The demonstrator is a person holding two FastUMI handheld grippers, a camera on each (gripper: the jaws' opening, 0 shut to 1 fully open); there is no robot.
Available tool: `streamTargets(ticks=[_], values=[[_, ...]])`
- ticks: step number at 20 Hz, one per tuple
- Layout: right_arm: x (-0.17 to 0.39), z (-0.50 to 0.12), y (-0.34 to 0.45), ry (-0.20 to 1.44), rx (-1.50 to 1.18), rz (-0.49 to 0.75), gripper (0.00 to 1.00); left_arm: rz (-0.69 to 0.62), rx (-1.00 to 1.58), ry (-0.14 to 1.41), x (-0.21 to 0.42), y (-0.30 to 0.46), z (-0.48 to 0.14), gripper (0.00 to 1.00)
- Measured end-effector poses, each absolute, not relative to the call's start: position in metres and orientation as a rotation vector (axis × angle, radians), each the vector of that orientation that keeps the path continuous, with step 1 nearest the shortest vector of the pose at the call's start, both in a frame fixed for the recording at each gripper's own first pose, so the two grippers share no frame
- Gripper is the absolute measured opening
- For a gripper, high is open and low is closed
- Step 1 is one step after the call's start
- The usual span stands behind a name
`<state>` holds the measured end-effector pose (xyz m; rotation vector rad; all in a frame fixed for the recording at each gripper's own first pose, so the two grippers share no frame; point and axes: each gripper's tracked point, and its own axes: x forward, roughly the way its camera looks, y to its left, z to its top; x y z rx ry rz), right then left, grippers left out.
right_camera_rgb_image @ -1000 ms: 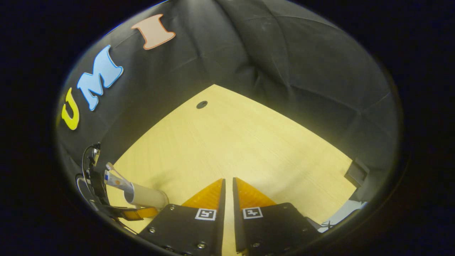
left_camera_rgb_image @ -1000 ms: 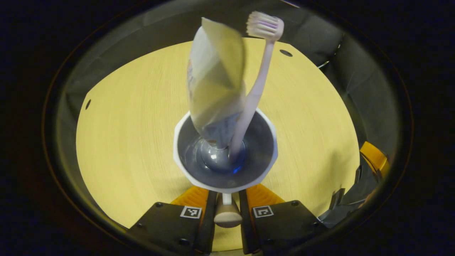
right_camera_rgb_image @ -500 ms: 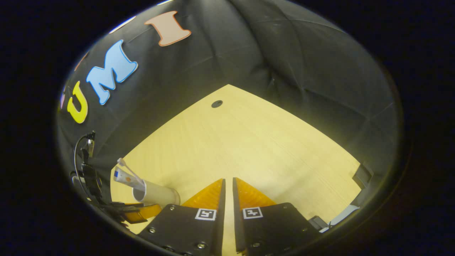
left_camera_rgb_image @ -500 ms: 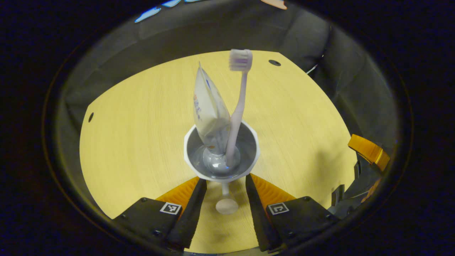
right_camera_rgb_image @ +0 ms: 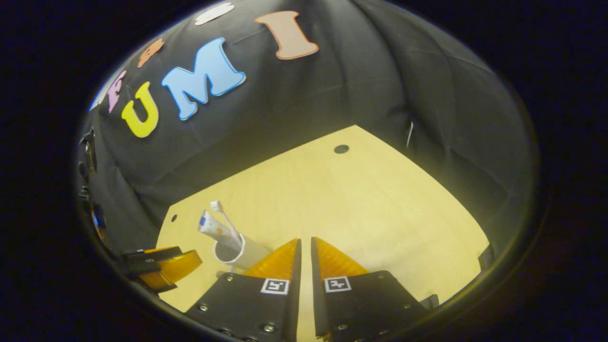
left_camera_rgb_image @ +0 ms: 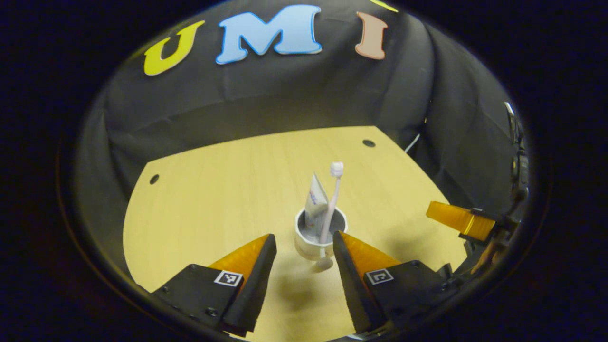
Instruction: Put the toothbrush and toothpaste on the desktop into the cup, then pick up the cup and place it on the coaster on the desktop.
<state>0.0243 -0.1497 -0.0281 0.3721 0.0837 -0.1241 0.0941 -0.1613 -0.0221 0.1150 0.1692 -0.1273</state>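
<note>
Black cloth backs the pale wooden desktop [left_camera_rgb_image: 213, 199], where the white cup [left_camera_rgb_image: 317, 237] stands upright holding the toothpaste [left_camera_rgb_image: 315, 202] and toothbrush [left_camera_rgb_image: 332, 199]; whatever lies under its base is too small to tell. Spread wide, the left gripper [left_camera_rgb_image: 304, 249] has let go and pulled back from the cup it clamped a second ago. The right gripper [right_camera_rgb_image: 305, 249] stays pressed together on nothing, its near finger hiding the cup's base.

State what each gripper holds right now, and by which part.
Nothing is held. The left gripper is open, its fingers apart and clear of the cup with the toothbrush and toothpaste. The right gripper is shut on nothing.
</note>
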Motion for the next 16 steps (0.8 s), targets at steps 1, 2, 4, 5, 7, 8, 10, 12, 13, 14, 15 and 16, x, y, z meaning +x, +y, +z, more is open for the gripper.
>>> streamTargets(ticks=[1,2,4,5,7,8,10,12,13,14,15,16], values=[[0.021,-0.013,-0.143,0.052,0.338,-0.109,0.13,-0.114,0.098,0.101,0.082,-0.153,-0.001,0.79],[0.018,0.004,-0.136,0.019,0.302,-0.098,0.13,-0.101,0.082,0.035,0.070,-0.146,0.016,0.79],[0.009,0.037,-0.121,-0.056,0.225,-0.078,0.13,-0.075,0.057,-0.088,0.044,-0.129,0.056,0.79],[0.005,0.054,-0.113,-0.093,0.191,-0.067,0.13,-0.061,0.046,-0.137,0.032,-0.122,0.073,0.79],[-0.009,0.086,-0.099,-0.175,0.127,-0.057,0.13,-0.045,0.025,-0.232,0.013,-0.111,0.105,0.78],[-0.018,0.100,-0.094,-0.217,0.098,-0.057,0.13,-0.029,0.026,-0.277,0.006,-0.105,0.119,0.79],[-0.031,0.128,-0.082,-0.292,0.060,-0.053,0.13,-0.004,0.036,-0.360,-0.009,-0.095,0.148,0.78],[-0.042,0.150,-0.071,-0.358,0.045,-0.053,0.13,0.001,0.033,-0.417,-0.022,-0.089,0.166,0.78],[-0.048,0.158,-0.065,-0.382,0.045,-0.043,0.15,-0.002,0.026,-0.441,-0.029,-0.087,0.173,0.78],[-0.048,0.163,-0.060,-0.400,0.045,-0.040,0.18,-0.005,0.021,-0.463,-0.034,-0.085,0.182,0.79],[-0.052,0.166,-0.056,-0.409,0.042,-0.045,0.27,-0.001,0.018,-0.481,-0.040,-0.082,0.188,0.80],[-0.055,0.166,-0.056,-0.419,0.041,-0.041,0.27,0.003,0.017,-0.501,-0.044,-0.080,0.190,0.80]])
